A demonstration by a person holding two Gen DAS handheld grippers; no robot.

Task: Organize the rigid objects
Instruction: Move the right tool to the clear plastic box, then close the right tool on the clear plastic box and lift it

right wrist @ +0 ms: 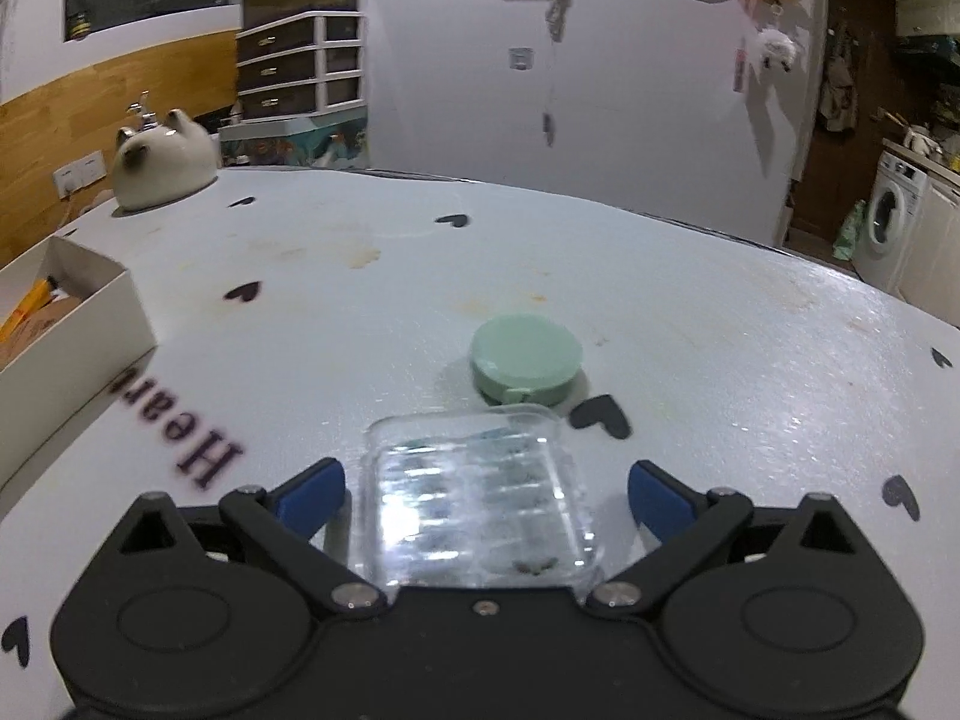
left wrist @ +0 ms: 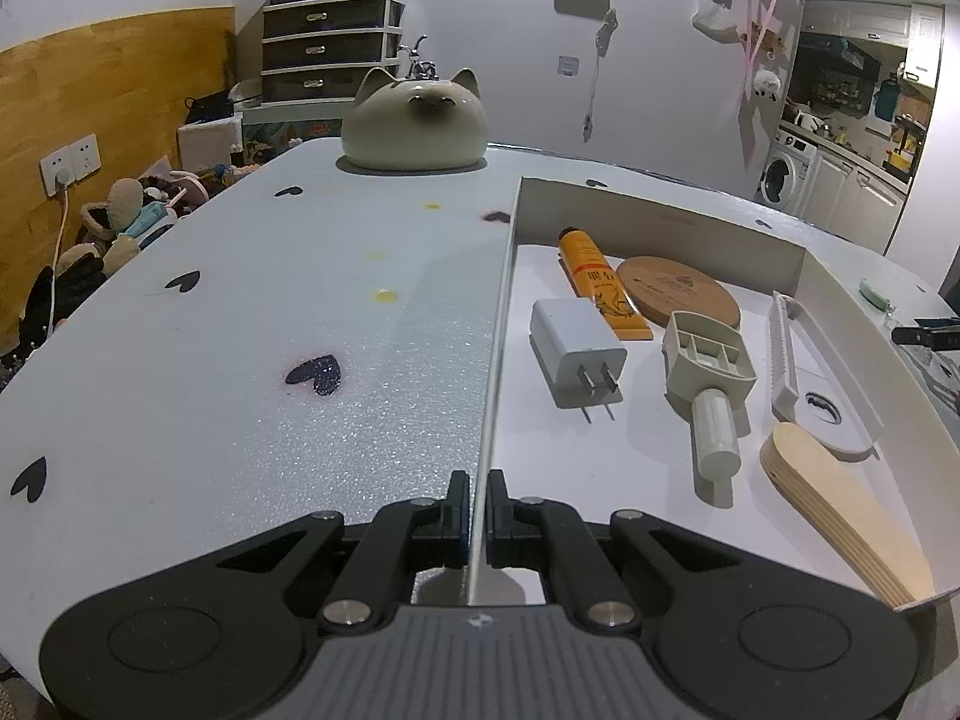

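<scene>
Here the left gripper (left wrist: 478,516) has its fingers pinched on the near stretch of the left wall of a shallow white box (left wrist: 660,217), the thin cardboard edge caught between the two black pads. The box sits on the right part of a pale desk (left wrist: 240,312) printed with small black hearts. Inside it lie a white plug adapter (left wrist: 573,351) with its two prongs pointing toward the camera, an orange tube (left wrist: 600,282) just behind it, a round wooden disc (left wrist: 678,294) beside the tube, a beige plastic tool with a cylindrical handle (left wrist: 708,384), a white toothed comb-like piece (left wrist: 798,378) along the right wall, and a light wooden paddle-shaped piece (left wrist: 840,510) at the near right corner. A cream cat-shaped ceramic pot (left wrist: 414,120) stands at the far edge of the desk.

In the right wrist view the right gripper (right wrist: 486,495) has its blue-padded fingers spread wide, with a clear plastic case (right wrist: 480,510) lying on the desk between them; neither pad touches it. Just beyond the case sits a round mint-green container (right wrist: 527,360), close to it, though whether they touch I cannot tell. The white box shows at the left edge of this view, well apart from both.
</scene>
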